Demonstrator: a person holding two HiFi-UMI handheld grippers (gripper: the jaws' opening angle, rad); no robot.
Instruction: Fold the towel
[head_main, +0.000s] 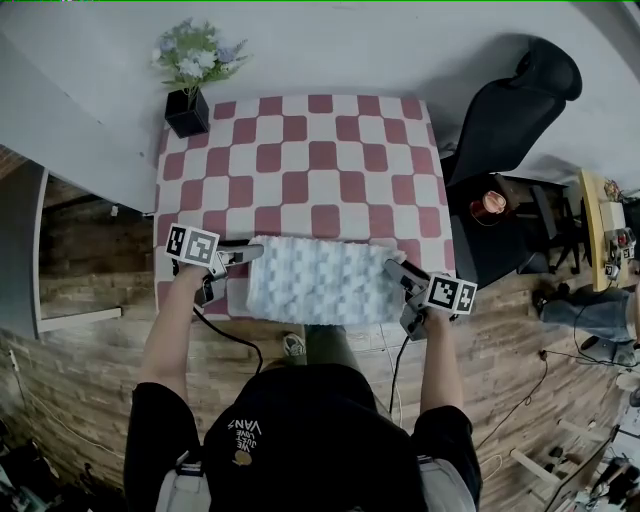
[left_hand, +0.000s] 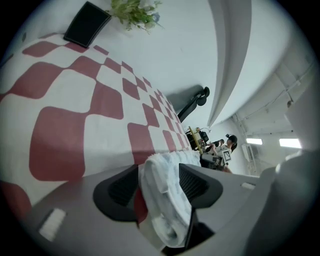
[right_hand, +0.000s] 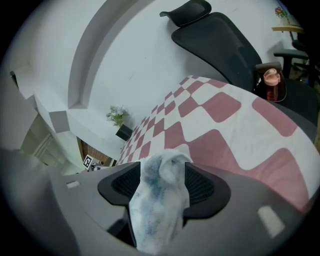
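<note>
Two hand-held grippers flank a towel (head_main: 320, 282) at the near edge of a table, lower centre of the head view. Towel: white w/ a pale blue tint, fluffy, puffed waffle-like texture, lying flat as a wide rectangle on a red-and-white checked tablecloth (head_main: 320, 150).

Left gripper (head_main: 246, 255) sits at the towel's left end, right gripper (head_main: 396, 268) at its right end. Each carries a cube w/ black-and-white square markers.

Left gripper view: grey jaws w/ black ribbed pads (left_hand: 192, 181) stand apart, a bunched towel edge lying loose btwn them. A sliver of red cloth shows beside the left-hand pad. Right gripper view: jaws likewise apart, a thick towel fold filling the gap but not squeezed.

Upper left of the head view: black square pot (head_main: 187, 113) of pale flowers on the table corner. Upper right: black office chair (head_main: 515, 105). "VANS" reads upside down on the person's black shirt (head_main: 300, 440).
</note>
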